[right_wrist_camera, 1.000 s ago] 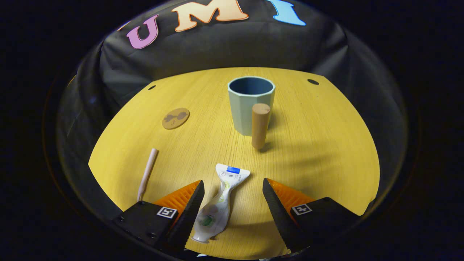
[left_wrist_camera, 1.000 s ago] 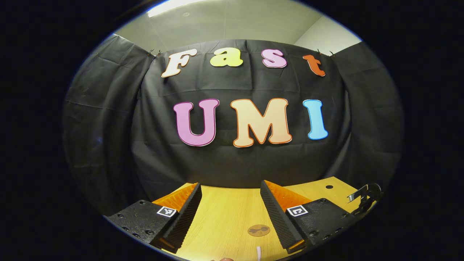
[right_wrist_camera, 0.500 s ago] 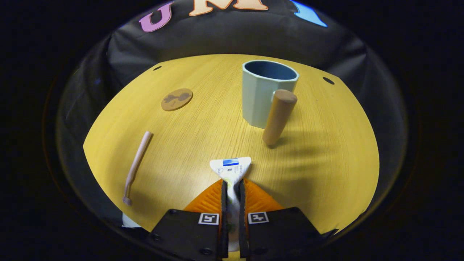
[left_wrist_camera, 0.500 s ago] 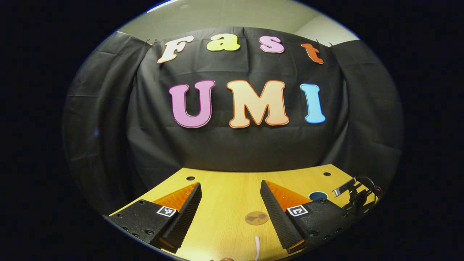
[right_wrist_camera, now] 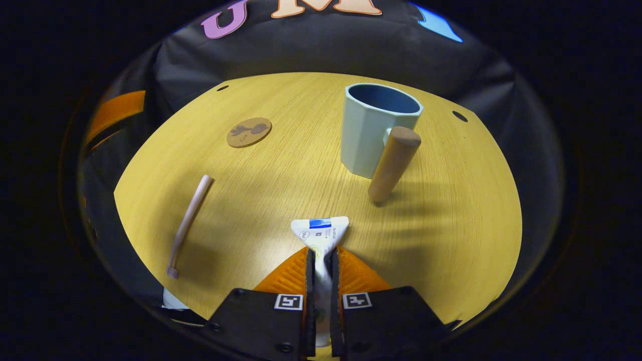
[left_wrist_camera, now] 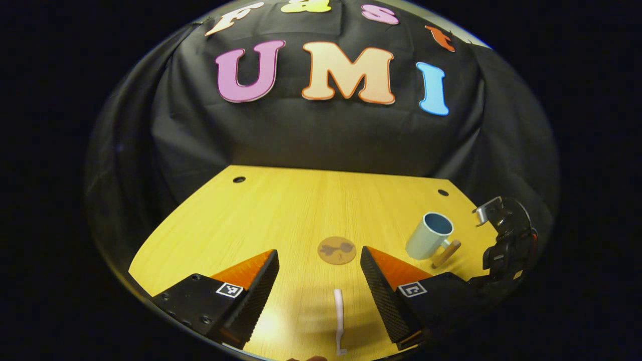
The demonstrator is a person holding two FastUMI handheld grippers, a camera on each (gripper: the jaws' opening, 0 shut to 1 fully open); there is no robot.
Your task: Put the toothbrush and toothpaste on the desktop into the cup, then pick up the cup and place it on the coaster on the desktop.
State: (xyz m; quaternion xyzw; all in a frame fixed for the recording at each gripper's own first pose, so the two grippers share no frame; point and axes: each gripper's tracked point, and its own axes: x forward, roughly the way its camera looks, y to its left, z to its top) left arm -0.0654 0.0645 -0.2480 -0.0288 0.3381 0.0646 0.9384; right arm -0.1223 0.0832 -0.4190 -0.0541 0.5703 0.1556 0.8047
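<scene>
A: What do we see of the right gripper (right_wrist_camera: 321, 260)?
B: Its 2 fingers clamp the toothpaste (right_wrist_camera: 321, 235); the tube's lower half is hidden; its print is too small to read.
A: And the left gripper (left_wrist_camera: 318, 278)?
B: Fingers apart above the toothbrush (left_wrist_camera: 339, 318) on the desktop (left_wrist_camera: 281, 210); coaster (left_wrist_camera: 336, 250) ahead, cup (left_wrist_camera: 429, 235) beyond, right.

Black screw-studded left gripper (left_wrist_camera: 317, 293) body, square black-white marker tags, ridged fingers
</scene>
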